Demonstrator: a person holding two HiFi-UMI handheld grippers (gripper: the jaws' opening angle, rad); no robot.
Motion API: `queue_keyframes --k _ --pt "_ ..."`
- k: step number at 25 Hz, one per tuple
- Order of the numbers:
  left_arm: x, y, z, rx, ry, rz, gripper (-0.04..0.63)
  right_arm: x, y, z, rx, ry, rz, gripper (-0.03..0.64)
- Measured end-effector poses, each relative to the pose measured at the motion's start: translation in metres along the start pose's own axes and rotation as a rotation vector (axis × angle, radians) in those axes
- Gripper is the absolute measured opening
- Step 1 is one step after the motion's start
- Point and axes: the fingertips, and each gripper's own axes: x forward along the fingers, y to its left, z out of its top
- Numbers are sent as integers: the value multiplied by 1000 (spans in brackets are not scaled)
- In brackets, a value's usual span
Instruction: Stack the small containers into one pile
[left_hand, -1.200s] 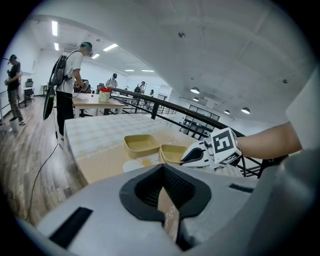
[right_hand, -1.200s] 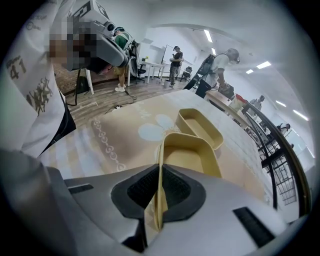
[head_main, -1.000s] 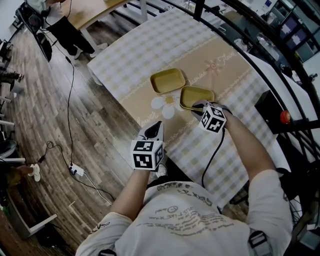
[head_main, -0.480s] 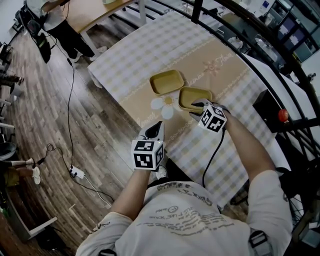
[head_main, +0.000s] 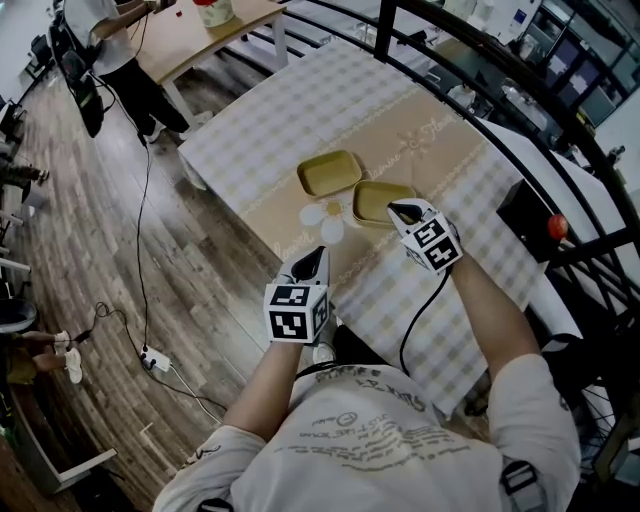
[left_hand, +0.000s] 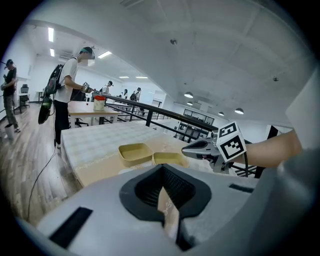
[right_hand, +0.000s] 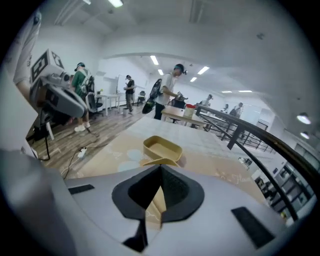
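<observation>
Jaws on my right gripper (head_main: 399, 211) are just finishing closing, empty, hovering over the near shallow yellow plastic container (head_main: 378, 203) beside its twin container (head_main: 330, 174) on the tabletop (head_main: 250, 130). My left gripper (head_main: 317, 254) is idling shut. Closing this high is risking missing the thin rim.

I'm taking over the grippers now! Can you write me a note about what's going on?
Left hand-held gripper: shut, empty, by the near edge of the table.
Right hand-held gripper: jaws just closed, seemingly on nothing, over the nearer container.
Farther container sits beside it on the table.
Done: nothing stacked.
To do: put one container inside the other.
</observation>
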Motion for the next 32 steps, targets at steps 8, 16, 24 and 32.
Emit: queue_keyframes --k 8,16,24,32 --pt "-18 -13 13 35 -58 -18 5 -75 -13 49 356 -271 -219 3" --pt "-46 -22 29 66 -136 -14 5 -131 23 68 514 -414 -284 2" --pt "-81 -16 26 63 -162 14 5 -126 69 74 508 -376 -232 2" --pt "-99 0 18 29 -158 40 5 -121 99 95 476 -374 -186 2"
